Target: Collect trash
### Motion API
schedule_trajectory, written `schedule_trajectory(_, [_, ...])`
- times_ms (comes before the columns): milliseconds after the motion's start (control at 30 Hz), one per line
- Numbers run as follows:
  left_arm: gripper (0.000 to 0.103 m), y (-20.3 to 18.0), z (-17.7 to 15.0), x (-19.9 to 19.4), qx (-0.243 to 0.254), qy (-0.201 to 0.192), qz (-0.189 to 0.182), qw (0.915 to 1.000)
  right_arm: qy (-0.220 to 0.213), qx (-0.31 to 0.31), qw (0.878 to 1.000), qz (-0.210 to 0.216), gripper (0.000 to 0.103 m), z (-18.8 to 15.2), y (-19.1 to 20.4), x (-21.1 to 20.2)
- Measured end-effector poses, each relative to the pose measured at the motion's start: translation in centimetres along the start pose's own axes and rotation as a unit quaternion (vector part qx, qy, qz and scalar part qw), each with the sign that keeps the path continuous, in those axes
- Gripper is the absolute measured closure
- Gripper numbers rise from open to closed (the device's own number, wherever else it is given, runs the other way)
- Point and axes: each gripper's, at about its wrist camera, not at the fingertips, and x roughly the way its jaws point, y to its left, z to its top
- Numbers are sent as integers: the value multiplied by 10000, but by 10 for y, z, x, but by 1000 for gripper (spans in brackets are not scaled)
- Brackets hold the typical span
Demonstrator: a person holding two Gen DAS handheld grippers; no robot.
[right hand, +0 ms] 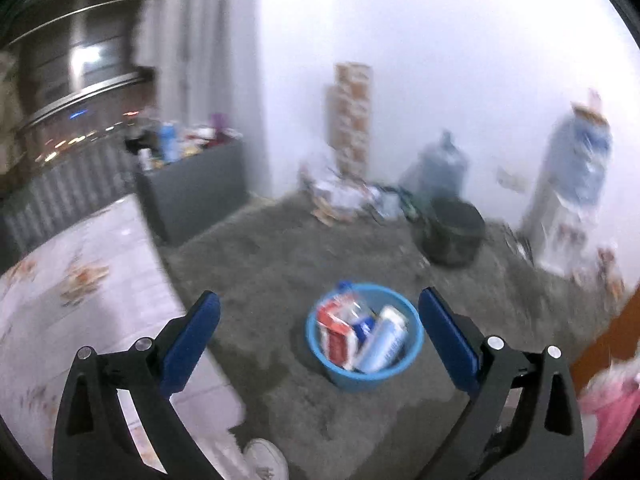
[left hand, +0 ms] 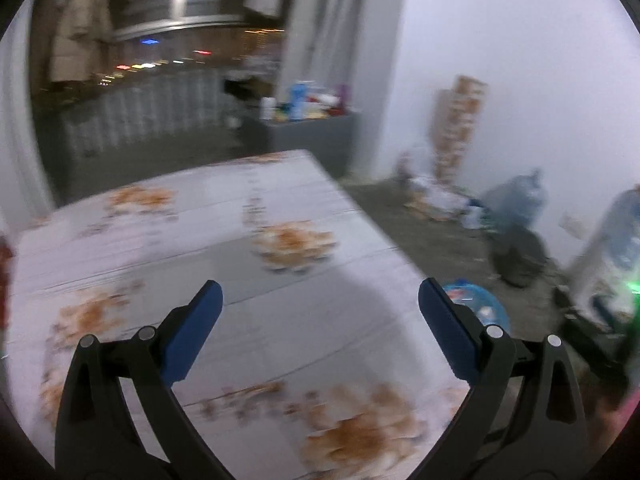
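A blue plastic basin (right hand: 414, 344) stands on the grey floor beside the table. In it lie a red and white carton (right hand: 336, 332), a clear bottle with a blue cap (right hand: 356, 300) and a silver-blue can (right hand: 382, 340). My right gripper (right hand: 318, 300) is open and empty above the basin. My left gripper (left hand: 320, 292) is open and empty above the table with the orange-flowered white cloth (left hand: 168, 248). The basin's rim (left hand: 494, 308) shows past the table's right edge in the left wrist view. Both views are blurred.
A dark round pot (right hand: 454, 232) and a large water jug (right hand: 440, 164) stand near the far wall. A water dispenser (right hand: 572, 184) is at the right. A grey cabinet (right hand: 192, 184) with bottles on it stands behind the table. A white shoe (right hand: 266, 460) is at the bottom.
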Motion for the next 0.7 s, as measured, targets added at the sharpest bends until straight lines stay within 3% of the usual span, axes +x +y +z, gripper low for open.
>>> schedule_trajectory(100, [9,14,-7,-2,-171,139,389,9990,-307,-449,9982,252,6,2,29,-20])
schedule_trajectory(233, [9,27,-13,-5,-430,255,478,9976,-576,-798,9940,475,6,2,52,-41])
schedule_trajectory(567, [9,36,0,-24,-1260,-179,848,9882,-954,-1574,9770,1079,6,12,72,-67])
schedule_trajectory(700, [9,23,-14,-28,-1255,-168,894,9879,-803,-1761,9719,1339,6,12,73,-70])
